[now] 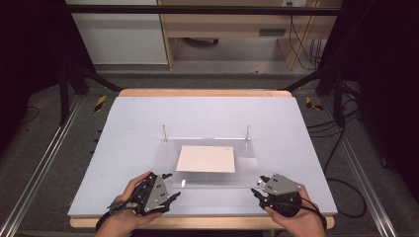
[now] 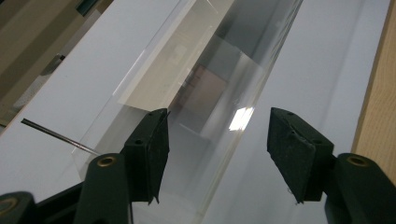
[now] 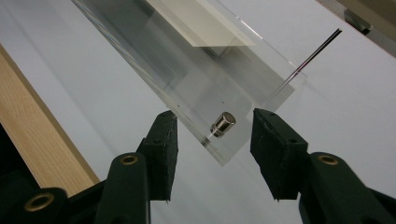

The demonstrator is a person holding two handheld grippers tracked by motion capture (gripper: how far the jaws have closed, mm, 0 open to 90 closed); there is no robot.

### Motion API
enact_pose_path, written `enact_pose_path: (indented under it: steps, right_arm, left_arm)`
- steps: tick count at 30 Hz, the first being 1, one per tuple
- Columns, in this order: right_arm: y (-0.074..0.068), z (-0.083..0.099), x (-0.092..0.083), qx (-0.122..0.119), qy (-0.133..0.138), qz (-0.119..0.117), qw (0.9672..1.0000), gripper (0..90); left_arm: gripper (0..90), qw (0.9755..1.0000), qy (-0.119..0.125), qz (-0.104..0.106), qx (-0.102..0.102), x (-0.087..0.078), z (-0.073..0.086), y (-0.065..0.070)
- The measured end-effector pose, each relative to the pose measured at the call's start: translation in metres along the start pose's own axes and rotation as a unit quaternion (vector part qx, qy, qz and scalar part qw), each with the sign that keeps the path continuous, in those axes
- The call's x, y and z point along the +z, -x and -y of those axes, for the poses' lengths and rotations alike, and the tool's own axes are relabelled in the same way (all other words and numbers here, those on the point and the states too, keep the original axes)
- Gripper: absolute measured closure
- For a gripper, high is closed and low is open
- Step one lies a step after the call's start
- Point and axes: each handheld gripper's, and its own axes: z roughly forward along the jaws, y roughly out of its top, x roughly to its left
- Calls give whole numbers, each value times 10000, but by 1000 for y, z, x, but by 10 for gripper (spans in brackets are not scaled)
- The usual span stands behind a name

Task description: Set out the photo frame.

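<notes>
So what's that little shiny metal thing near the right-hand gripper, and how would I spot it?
Start at the light grey table and find the clear acrylic sheet lying on it. At its near right corner, between the right gripper's open jaws, sits a small silver stud. It is the only shiny metal cylinder there.

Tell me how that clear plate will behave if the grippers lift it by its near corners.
The clear plate looks stiff, with straight edges, so it probably won't sag. Its glossy faces may slip between the pads. The paper lying loose on it could slide off if tilted.
</notes>
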Motion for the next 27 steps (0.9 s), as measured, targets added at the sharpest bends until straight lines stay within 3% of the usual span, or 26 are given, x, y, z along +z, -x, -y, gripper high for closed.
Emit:
enact_pose_path:
  steps: [8, 14, 17, 27]
  right_arm:
    - [2, -2, -1, 29, 24, -17, 10000, 521]
    - [2, -2, -2, 64, 48, -35, 10000, 522]
    - [4, -2, -2, 103, 103, -32, 9999, 524]
    - [7, -3, -4, 131, 322, -27, 9994, 528]
  left_arm:
    - [459, 9996, -46, -248, 122, 6, -4, 0]
    - [532, 9994, -9, -343, -12, 5, -6, -1]
    - [566, 9987, -21, -483, 137, 3, -9, 0]
    - [604, 9980, 17, -627, 78, 0, -15, -2]
